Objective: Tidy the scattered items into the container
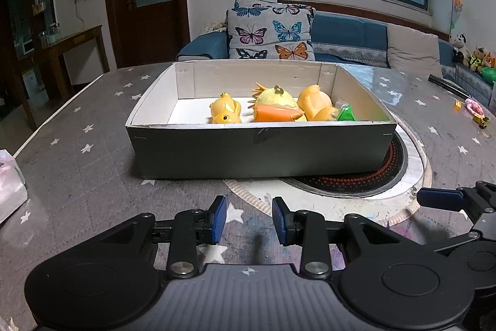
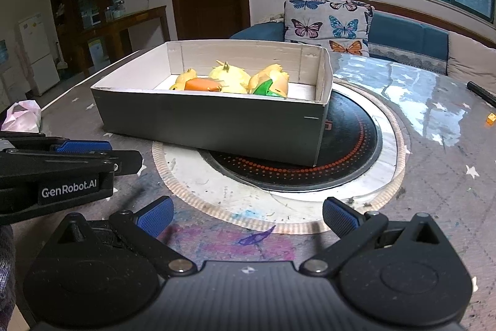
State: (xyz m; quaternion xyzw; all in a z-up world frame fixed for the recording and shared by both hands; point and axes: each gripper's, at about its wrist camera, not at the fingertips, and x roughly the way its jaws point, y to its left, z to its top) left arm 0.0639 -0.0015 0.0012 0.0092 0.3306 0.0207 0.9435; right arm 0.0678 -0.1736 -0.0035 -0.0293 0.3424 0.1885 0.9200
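Grey cardboard box point(image 1: 260, 151) on counter point(image 1: 77, 145), partly over round black hotplate point(image 2: 350, 138); yellow duck toys point(image 1: 225, 113), orange carrot toy point(image 1: 277, 113), green toy point(image 1: 346, 113) inside box; left gripper point(image 1: 249, 221) narrowly apart, empty; right gripper point(image 2: 248, 217) wide apart, empty, both near box front.

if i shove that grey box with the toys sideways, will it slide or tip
The grey box looks like thin stapled cardboard, low and wide, so it probably slides rather than tips. It sits partly over the round black cooktop, so one edge may catch or rock. The walls could flex under a push.
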